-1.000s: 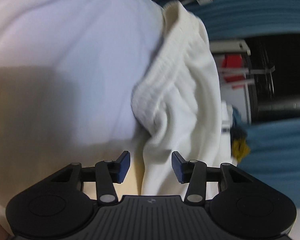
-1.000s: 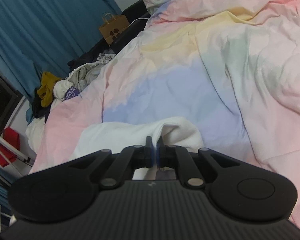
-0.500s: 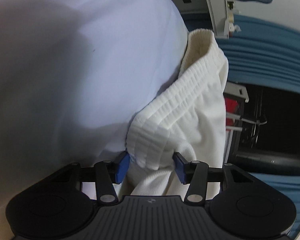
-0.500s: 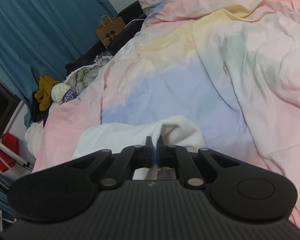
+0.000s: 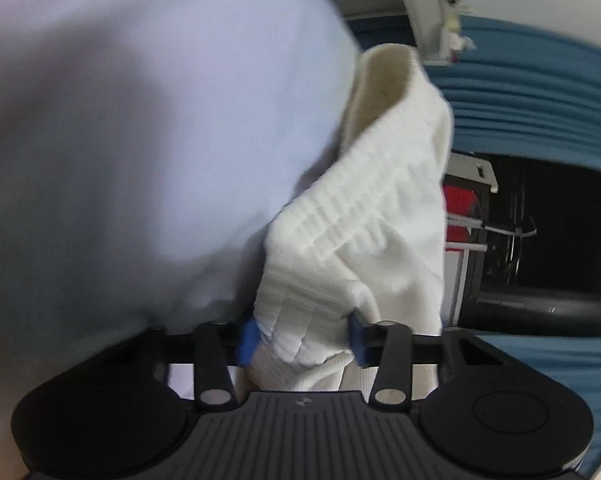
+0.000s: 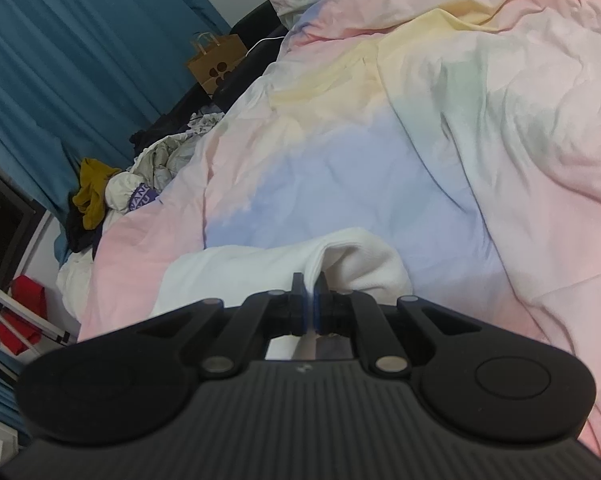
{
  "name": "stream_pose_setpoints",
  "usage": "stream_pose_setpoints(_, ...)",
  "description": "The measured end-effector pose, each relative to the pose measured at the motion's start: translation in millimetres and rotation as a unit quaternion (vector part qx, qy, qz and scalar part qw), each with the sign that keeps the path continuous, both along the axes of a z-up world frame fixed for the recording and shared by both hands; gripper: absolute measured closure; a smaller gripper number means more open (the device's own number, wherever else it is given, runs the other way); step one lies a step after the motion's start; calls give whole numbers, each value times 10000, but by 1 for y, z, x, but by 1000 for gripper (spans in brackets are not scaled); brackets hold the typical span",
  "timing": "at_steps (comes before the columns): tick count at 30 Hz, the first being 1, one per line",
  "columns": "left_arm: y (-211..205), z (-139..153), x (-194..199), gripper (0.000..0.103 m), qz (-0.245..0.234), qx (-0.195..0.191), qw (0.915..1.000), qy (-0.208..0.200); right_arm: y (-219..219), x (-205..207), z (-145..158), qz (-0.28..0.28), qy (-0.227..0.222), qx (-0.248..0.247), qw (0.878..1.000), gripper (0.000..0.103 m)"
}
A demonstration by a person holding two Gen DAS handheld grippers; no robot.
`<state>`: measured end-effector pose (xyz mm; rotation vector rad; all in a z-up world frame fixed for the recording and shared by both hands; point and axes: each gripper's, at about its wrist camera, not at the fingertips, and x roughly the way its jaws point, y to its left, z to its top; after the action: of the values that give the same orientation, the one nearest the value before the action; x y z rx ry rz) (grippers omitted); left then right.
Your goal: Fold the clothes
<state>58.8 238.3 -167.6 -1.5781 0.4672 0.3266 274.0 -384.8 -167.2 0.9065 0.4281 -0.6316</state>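
Observation:
A white ribbed knit garment [image 5: 372, 216] lies on the pastel duvet [image 5: 132, 128]. In the left wrist view my left gripper [image 5: 302, 338] is open, its blue pads on either side of a bunched corner of the garment's ribbed band, with cloth between them. In the right wrist view my right gripper [image 6: 309, 304] is shut on another edge of the same white garment [image 6: 260, 268], which is pulled into a small ridge in front of the pads and spreads left over the duvet [image 6: 380, 160].
A heap of other clothes [image 6: 112, 196] lies at the bed's left edge, with a brown paper bag [image 6: 216, 64] behind it. Blue curtains [image 6: 60, 60] hang along the left. A dark shelf with a red item [image 5: 460, 216] stands beyond the bed.
My left gripper has moved forward onto the garment's ribbed corner, which now sits between the open pads. My right gripper stays shut on its edge and has barely moved.

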Motion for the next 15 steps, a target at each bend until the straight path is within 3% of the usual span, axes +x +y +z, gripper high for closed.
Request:
stream_pose_setpoints(3,5,28,-1,77,-143,698,9973,156,-3,-1,-2,0,-51,120,9999,97)
stream_pose_setpoints(6,16,69,-11,81,-195,1489,9885,177,-8,-3,-4,3,-132,259,9996,97)
stream_pose_setpoints(11,42,151,-29,85,-639,2692,9605,279,-14,-7,-8,72,-228,417,9988,97)
stream_pose_setpoints(15,69,186,-44,85,-1210,2949,9453,696,-14,-7,-2,367,-313,62,9988,97)
